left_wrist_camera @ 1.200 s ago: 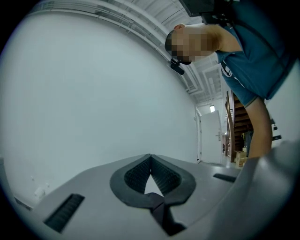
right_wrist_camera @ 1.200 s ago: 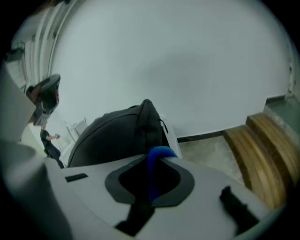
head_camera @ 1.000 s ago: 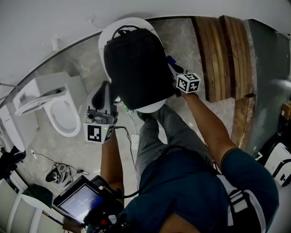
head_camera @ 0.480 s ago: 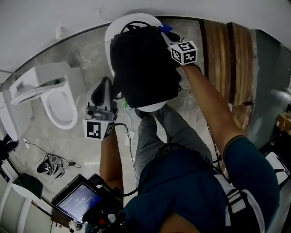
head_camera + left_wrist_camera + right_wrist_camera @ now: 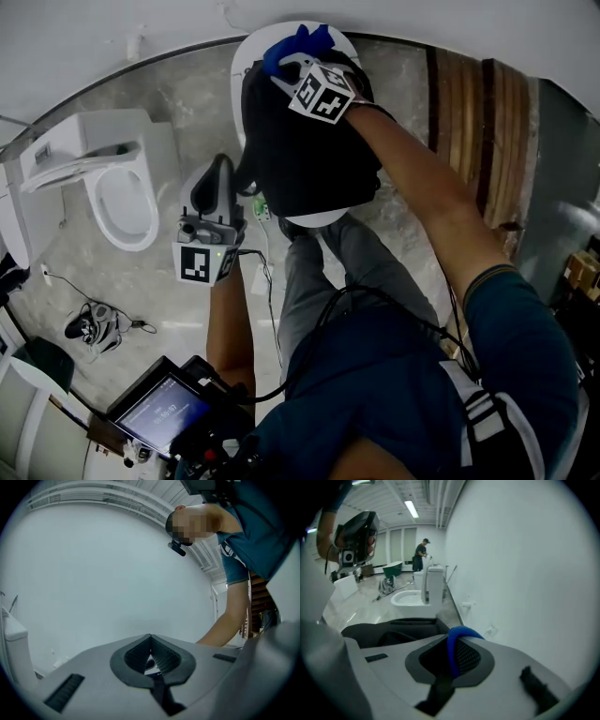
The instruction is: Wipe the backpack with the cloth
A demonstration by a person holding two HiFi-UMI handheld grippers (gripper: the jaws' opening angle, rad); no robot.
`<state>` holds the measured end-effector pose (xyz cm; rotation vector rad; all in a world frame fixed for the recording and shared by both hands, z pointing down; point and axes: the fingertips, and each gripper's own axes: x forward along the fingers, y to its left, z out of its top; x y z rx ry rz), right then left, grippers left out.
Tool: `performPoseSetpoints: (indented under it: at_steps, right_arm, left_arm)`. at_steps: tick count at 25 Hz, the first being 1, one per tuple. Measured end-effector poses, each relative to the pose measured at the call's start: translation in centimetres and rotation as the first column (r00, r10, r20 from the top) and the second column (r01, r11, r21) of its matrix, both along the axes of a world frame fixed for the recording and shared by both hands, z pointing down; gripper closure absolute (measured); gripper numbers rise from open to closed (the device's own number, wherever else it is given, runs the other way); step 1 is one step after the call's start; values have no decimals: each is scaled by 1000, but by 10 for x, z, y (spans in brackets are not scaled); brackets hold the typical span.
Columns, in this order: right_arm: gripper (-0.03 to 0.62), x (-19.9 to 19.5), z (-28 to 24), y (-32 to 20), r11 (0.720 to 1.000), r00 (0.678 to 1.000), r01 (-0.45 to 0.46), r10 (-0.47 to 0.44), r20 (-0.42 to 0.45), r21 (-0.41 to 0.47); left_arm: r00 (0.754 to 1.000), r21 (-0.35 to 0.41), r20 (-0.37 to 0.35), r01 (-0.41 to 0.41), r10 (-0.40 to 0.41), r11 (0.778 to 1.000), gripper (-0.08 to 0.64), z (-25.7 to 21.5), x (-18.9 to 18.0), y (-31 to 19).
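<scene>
A black backpack [image 5: 314, 155] lies on a round white table [image 5: 311, 219]. My right gripper [image 5: 286, 64] is over the backpack's far end, shut on a blue cloth [image 5: 298, 41] that bunches out past the jaws. In the right gripper view the blue cloth [image 5: 453, 645] is pinched between the pads, with the backpack [image 5: 391, 629] dark just beyond. My left gripper [image 5: 219, 172] stands beside the backpack's near left edge, pointing up. In the left gripper view its jaws [image 5: 151, 657] are shut with nothing between them, aimed at a bare wall.
A white toilet [image 5: 114, 195] stands to the left on the tiled floor, also seen as toilet [image 5: 414, 594]. Wooden boards [image 5: 469, 112] lie at the right. Cables [image 5: 94, 326] and a tablet [image 5: 165, 412] are lower left. A person [image 5: 420, 553] stands far off.
My right gripper has swept with the blue cloth from the backpack's right side up and leftward to its far end. The left gripper has hardly moved.
</scene>
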<state>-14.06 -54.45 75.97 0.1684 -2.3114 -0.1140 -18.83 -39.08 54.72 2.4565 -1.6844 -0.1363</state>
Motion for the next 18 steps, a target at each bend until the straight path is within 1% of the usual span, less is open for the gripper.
performPoseSetpoints:
  at_steps: [2,4,6,7,8,9,10,12,13,14,15,16,17,18]
  right_arm:
    - [564,-31,-5,24,993,993,117,-116,-20,30]
    - [565,-54,-11,45,976,977,209,-207,-46,64]
    - [565,-67,-12,69,947,947,313,-306,-95,75]
    - [565,-71,-10,84,925,923,372,-361,-130,74]
    - [565,-73,-7,99,898,892,434,-418,-169,71]
    - [565,-73,-4,116,864,853,499,-476,-212,66]
    - [565,-72,1,135,824,805,564,-534,-257,56]
    - [565,-65,12,177,732,693,681,-637,-338,17]
    - [565,-61,18,198,688,639,725,-676,-367,-4]
    - [565,-58,24,218,651,595,759,-705,-387,-18]
    - [565,-55,28,236,620,561,784,-724,-401,-24]
    - [565,-51,31,252,598,538,801,-738,-408,-24]
    - [565,-48,32,265,588,529,808,-746,-405,-27]
    - [565,-45,31,278,593,534,804,-750,-391,-39]
  left_arm:
    - [1000,3,-3,18,-18,1000,557,0,-6,2]
    - [999,6,-5,34,-34,999,557,-1,-13,5]
    - [999,2,-8,45,-45,999,557,1,-18,8]
    - [999,1,-9,50,-50,999,557,1,-20,9]
    - [998,2,-10,55,-55,999,557,1,-21,10]
    - [998,3,-10,58,-58,998,557,0,-23,11]
    - [998,4,-9,61,-61,998,557,0,-24,13]
    - [998,4,-9,68,-68,998,557,1,-26,15]
    - [998,4,-8,69,-69,998,557,2,-28,17]
    - [998,3,-7,70,-70,998,557,3,-29,18]
    - [997,2,-7,71,-71,997,557,3,-30,18]
    - [997,2,-8,73,-73,997,557,3,-31,18]
    - [997,2,-7,74,-74,997,557,2,-32,18]
    - [997,2,-7,73,-73,997,557,2,-32,18]
